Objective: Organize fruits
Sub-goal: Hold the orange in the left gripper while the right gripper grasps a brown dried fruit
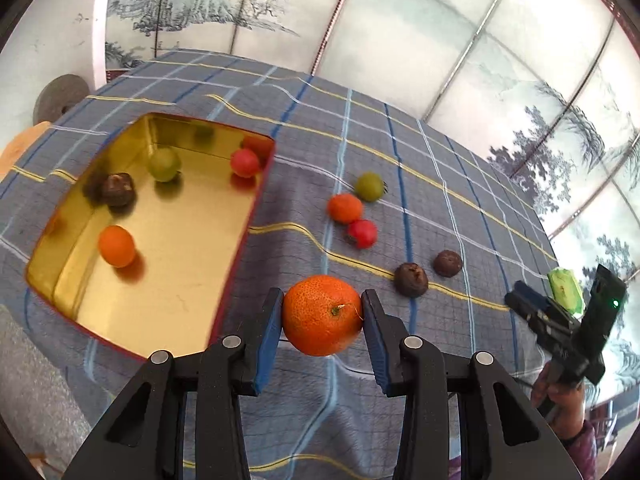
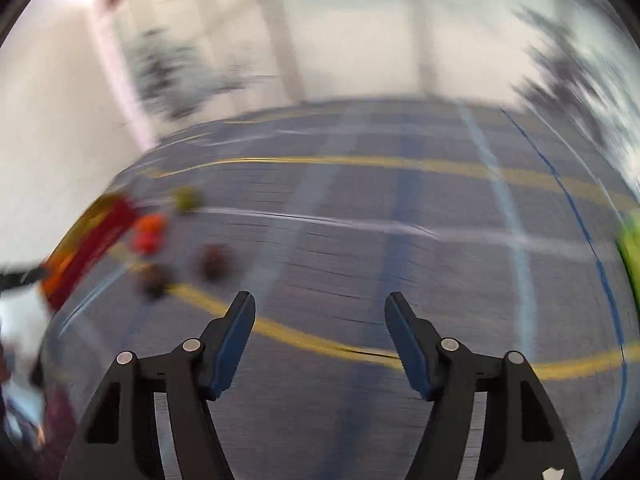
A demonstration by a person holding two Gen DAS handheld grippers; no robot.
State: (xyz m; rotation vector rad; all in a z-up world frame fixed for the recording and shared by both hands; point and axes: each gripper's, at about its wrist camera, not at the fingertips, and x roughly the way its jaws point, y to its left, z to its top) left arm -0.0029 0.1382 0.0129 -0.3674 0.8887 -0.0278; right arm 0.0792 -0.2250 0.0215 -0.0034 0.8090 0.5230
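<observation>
My left gripper (image 1: 322, 314) is shut on a large orange mandarin (image 1: 320, 316), held above the blue checked tablecloth just right of a gold tin tray (image 1: 180, 288). In the tray lie an orange fruit (image 1: 117, 246), a dark brown fruit (image 1: 117, 189), a green fruit (image 1: 164, 164) and a red fruit (image 1: 245, 163). On the cloth lie a green fruit (image 1: 369, 186), an orange fruit (image 1: 345, 208), a red fruit (image 1: 362, 233) and two dark brown fruits (image 1: 411, 279) (image 1: 448, 263). My right gripper (image 2: 320, 308) is open and empty above the cloth; it also shows in the left wrist view (image 1: 560, 320).
A green packet (image 1: 564, 288) lies near the table's right edge behind the right gripper. The right wrist view is motion-blurred; the tray (image 2: 86, 240) and loose fruits (image 2: 150, 236) show at its left. A painted screen stands behind the table.
</observation>
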